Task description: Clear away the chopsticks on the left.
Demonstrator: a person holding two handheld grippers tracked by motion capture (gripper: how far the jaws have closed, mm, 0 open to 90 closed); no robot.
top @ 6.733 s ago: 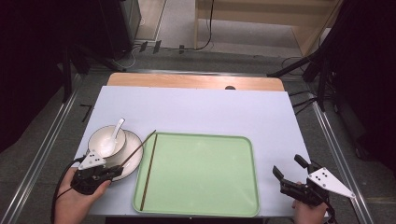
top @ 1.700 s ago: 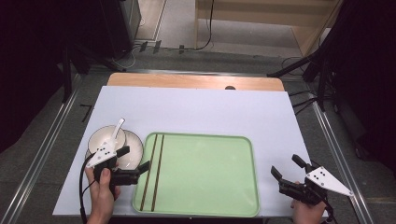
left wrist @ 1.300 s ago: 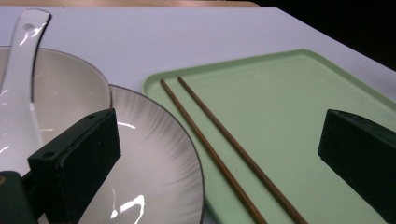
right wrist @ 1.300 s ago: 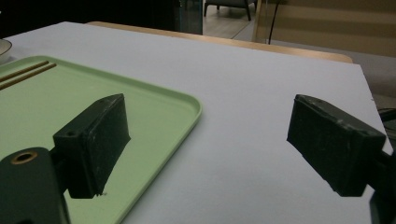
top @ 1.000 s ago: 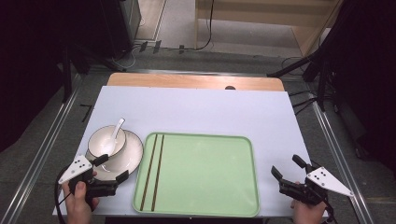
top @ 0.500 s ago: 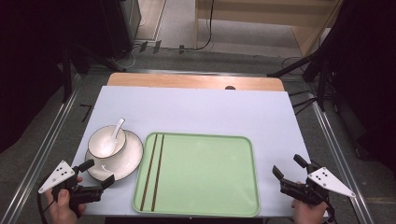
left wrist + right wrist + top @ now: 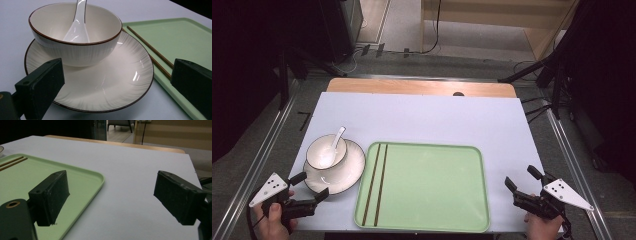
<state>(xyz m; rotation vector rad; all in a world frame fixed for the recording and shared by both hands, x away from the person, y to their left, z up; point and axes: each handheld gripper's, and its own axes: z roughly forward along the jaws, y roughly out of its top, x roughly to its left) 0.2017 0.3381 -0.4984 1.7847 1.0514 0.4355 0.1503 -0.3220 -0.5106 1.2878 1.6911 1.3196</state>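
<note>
A white bowl (image 7: 326, 151) (image 7: 75, 32) with a brown rim stands on a white plate (image 7: 349, 170) (image 7: 107, 85) at the table's left. A white spoon (image 7: 333, 142) (image 7: 78, 23) leans inside the bowl. Two brown chopsticks (image 7: 377, 183) (image 7: 150, 52) lie along the left side of a green tray (image 7: 432, 185) (image 7: 185, 37) (image 7: 30, 177). My left gripper (image 7: 309, 186) (image 7: 117, 85) is open at the plate's near-left edge, holding nothing. My right gripper (image 7: 521, 181) (image 7: 112, 195) is open over the table, right of the tray, with nothing between its jaws.
The pale table top (image 7: 437, 120) stretches bare behind the tray, with a wooden strip (image 7: 422, 87) along its far edge. Metal rails (image 7: 267, 150) run along both sides of the table.
Both chopsticks now lie on the tray. My left gripper has drawn back toward the table's near-left corner, away from the plate and tray. The right gripper has stayed put.
</note>
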